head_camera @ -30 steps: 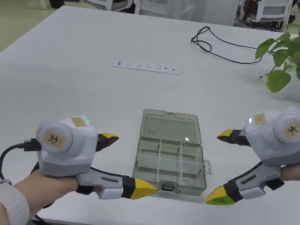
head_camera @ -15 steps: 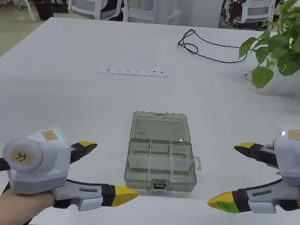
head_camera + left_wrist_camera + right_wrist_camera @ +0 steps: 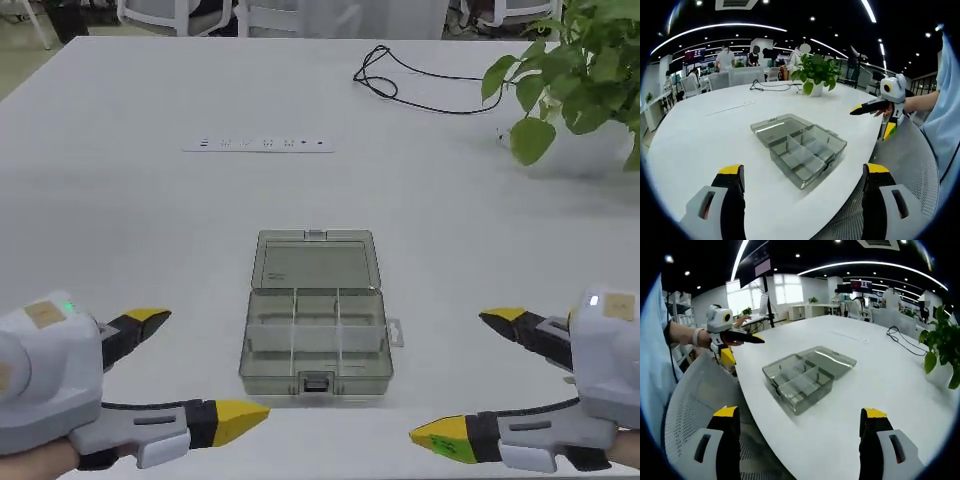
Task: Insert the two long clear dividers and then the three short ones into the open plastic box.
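Left gripper (image 3: 212, 365) and right gripper (image 3: 450, 377) stand wide open and empty. The box (image 3: 262, 372) lies between them, dividers (image 3: 314, 337) apparently seated. An inward sweep by either gripper could shove the light box or snag its lid.

smoky grey box (image 3: 315, 262) on a white table (image 3: 460, 230); white left gripper (image 3: 215, 362) and right gripper (image 3: 447, 377), jaws black tipped yellow.

potted plant (image 3: 565, 75), black cable (image 3: 400, 85), power strip (image 3: 258, 144)
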